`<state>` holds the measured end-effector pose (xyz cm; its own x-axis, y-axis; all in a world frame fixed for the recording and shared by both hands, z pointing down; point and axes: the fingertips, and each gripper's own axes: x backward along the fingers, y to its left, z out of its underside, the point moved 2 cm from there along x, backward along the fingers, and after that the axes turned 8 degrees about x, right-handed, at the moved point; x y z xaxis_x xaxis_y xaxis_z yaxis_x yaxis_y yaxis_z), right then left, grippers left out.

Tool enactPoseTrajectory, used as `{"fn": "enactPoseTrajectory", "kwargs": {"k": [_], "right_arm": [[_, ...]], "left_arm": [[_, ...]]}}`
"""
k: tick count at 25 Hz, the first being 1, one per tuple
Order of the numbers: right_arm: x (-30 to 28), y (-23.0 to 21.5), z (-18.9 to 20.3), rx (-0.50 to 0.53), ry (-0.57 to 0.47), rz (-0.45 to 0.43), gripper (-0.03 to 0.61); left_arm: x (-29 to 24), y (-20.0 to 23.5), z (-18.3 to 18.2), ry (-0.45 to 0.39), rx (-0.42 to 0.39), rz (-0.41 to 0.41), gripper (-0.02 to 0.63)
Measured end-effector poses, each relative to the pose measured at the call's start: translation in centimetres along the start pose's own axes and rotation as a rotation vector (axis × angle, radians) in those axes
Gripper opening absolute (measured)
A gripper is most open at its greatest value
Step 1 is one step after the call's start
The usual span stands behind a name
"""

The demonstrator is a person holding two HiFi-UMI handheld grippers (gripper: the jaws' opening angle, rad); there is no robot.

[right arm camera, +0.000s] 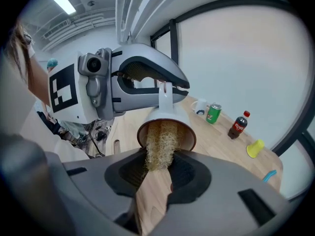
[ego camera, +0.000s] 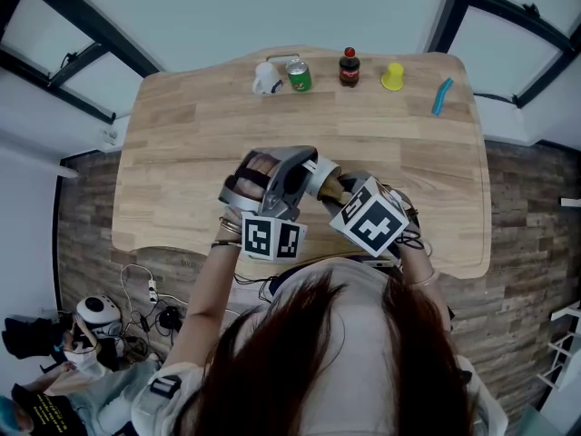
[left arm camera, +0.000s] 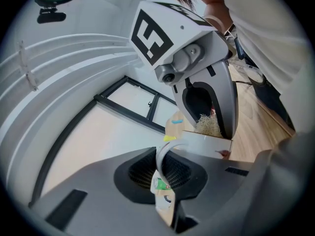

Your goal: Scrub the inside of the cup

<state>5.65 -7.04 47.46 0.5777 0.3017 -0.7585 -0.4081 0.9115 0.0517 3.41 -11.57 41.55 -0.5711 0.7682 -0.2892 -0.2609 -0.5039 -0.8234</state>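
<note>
1. Wooden table, head view: left gripper and right gripper meet over its near middle, cup sideways between them; open wood runs to drinks at the far edge.
2. Left gripper view: jaws clamp the cup's handle.
3. Right gripper view: jaws grip a brush, bristles inside the cup's mouth, which faces them.

head view looks steeply down onto the wooden table. both gripper views sit close, facing each other across the cup; the right one shares the cola bottle with head view.
</note>
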Motion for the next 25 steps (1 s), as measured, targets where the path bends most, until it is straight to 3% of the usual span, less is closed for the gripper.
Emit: {"fn": "enactPoseTrajectory", "kwargs": {"k": [25], "right_arm": [[-1.1,-0.3,1.0,0.262,0.108,0.152,0.120]], "left_arm": [[-0.5,-0.8,0.9,0.069,0.056,0.091,0.029]]}}
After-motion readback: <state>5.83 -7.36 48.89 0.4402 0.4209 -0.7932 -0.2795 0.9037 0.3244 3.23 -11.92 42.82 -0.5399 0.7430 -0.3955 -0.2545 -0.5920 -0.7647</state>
